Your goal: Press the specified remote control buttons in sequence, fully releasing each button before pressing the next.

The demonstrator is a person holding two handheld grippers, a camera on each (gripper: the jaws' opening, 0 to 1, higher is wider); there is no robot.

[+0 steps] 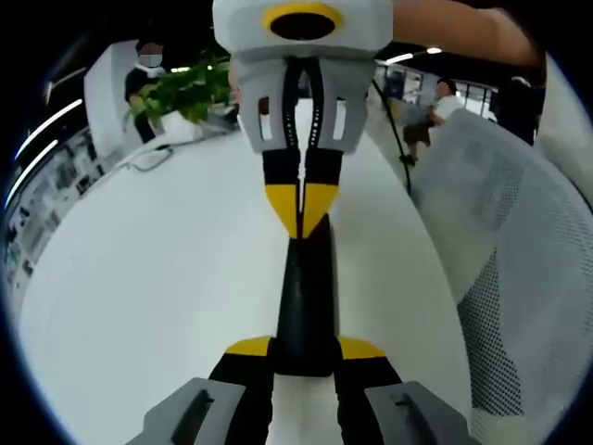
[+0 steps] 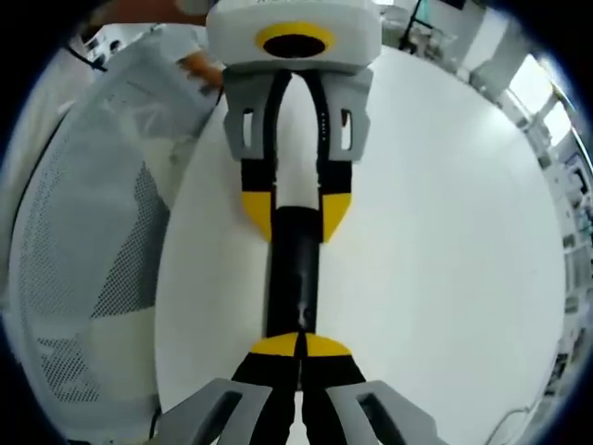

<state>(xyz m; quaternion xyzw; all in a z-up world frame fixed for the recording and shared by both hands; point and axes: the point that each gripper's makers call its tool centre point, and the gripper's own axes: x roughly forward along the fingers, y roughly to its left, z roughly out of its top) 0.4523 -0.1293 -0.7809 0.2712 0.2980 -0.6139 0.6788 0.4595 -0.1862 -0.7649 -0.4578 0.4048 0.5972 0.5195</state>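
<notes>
We had the black remote control (image 1: 304,306) lying flat on the white bench (image 1: 148,278), lined up lengthwise between the two grippers. Our left gripper (image 1: 304,350) had its jaws spread around the remote's near end, pinching its sides. The right gripper (image 2: 299,347) had its yellow-tipped jaws pressed together, tips down on the remote's other end (a mesh chair (image 2: 88,241) sat beside the bench).

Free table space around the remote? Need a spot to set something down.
Bare table on the plant side of the remote, and on the side away from the mesh chair. Crowded along the remote itself: left tool grips one end, right tool shut at the other.
</notes>
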